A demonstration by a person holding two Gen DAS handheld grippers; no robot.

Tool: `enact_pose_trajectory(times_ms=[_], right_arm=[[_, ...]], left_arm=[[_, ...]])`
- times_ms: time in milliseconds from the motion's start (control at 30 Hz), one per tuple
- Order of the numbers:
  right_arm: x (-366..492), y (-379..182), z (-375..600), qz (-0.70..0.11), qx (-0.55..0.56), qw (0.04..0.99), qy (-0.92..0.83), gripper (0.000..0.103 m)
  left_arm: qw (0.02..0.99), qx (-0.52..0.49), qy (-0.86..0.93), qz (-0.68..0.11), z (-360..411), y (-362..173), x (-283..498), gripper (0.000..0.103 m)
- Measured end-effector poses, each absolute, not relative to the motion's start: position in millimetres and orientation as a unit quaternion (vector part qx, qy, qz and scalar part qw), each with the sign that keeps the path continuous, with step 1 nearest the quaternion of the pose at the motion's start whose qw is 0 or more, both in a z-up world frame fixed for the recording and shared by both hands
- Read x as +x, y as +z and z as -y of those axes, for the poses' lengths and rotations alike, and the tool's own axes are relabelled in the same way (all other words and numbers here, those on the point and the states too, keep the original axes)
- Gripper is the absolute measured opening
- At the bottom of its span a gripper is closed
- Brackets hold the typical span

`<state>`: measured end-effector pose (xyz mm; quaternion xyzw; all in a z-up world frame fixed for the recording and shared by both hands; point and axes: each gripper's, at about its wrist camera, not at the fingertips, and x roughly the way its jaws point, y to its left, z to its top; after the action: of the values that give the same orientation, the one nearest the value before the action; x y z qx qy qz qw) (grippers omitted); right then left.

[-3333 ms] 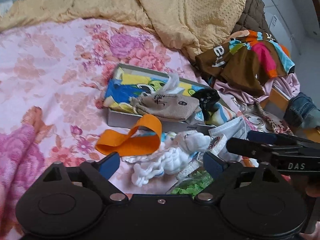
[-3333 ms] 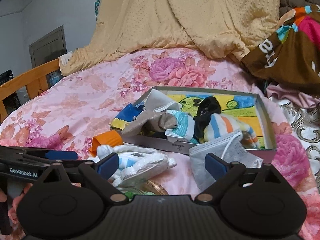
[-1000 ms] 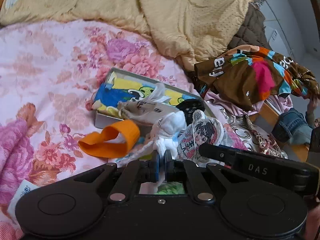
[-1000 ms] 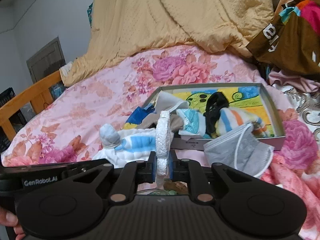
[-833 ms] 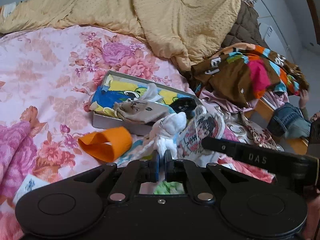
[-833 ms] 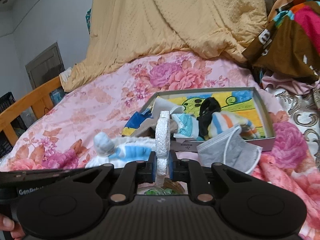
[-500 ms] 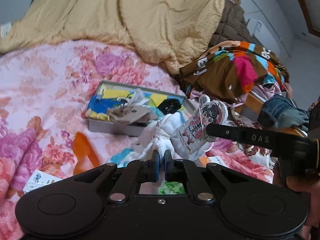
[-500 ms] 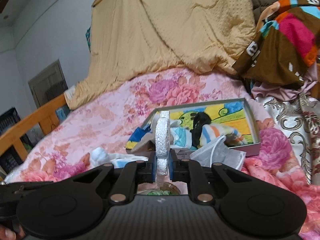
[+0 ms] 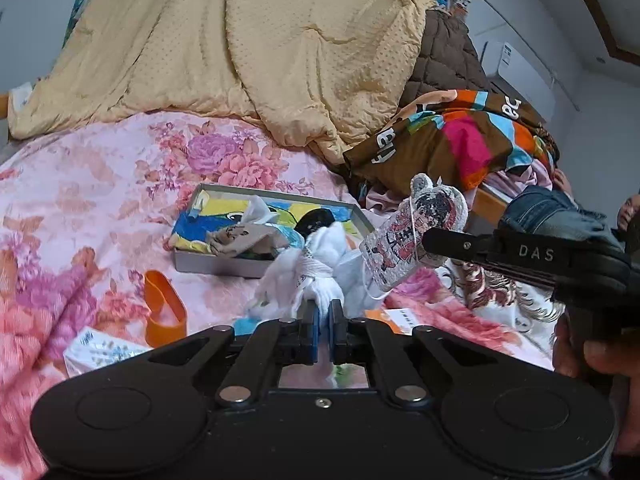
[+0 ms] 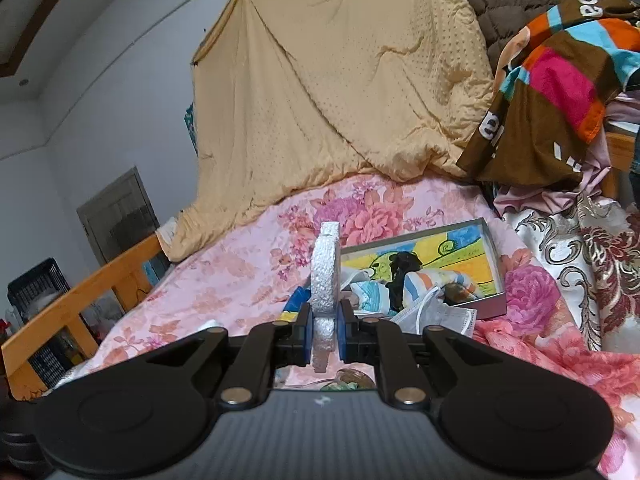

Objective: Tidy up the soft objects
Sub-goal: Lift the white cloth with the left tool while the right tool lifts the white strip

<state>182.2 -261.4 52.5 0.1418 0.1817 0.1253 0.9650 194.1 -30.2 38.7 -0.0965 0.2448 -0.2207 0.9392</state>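
**White Soft Items Held Clear of the Bed by Both Grippers**

White fluffy fabric, a bundle (image 9: 320, 268) tied round its middle with white string, is pinched between the blue pads of the left gripper (image 9: 324, 326), whose jaws are pressed nearly together on it. We note the bundle hangs in front of the jaws, above the pink floral bedsheet (image 9: 100, 184).

We record the right gripper (image 10: 325, 330) clamped on a flat, white textured pad (image 10: 326, 280), held on edge and upright between its jaws. From the left wrist view the same pad (image 9: 416, 232) shows a printed cartoon face and sits at the tip of the right gripper's black body, just right of the bundle.

We find a shallow grey box (image 9: 216, 266) with a yellow and blue printed lining on the sheet beyond both grippers. It holds a beige sock (image 9: 244, 236), a black item (image 10: 404, 264) and a striped sock (image 10: 432, 278). A grey face mask (image 10: 440, 316) lies against the box's near wall.

An orange band (image 9: 162, 308) stands on the sheet left of the bundle. A yellow quilt (image 9: 260, 48) is heaped behind the box, with a brown multicoloured garment (image 9: 460, 136) to its right.
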Motion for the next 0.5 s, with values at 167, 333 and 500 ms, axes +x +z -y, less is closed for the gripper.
enact_pose_trajectory(times_ms=[167, 333, 500], right_arm=[[163, 56, 272, -0.167, 0.152, 0.966, 0.123, 0.013], [146, 57, 281, -0.152, 0.158, 0.967, 0.126, 0.013], [132, 56, 292, -0.134, 0.144, 0.971, 0.134, 0.013]], left_arm=[[0.942, -0.099, -0.21, -0.242, 37, 51, 176, 0.004], [0.949, -0.085, -0.195, -0.235, 45, 70, 156, 0.004], [0.955, -0.069, -0.184, -0.223, 58, 92, 138, 0.004]])
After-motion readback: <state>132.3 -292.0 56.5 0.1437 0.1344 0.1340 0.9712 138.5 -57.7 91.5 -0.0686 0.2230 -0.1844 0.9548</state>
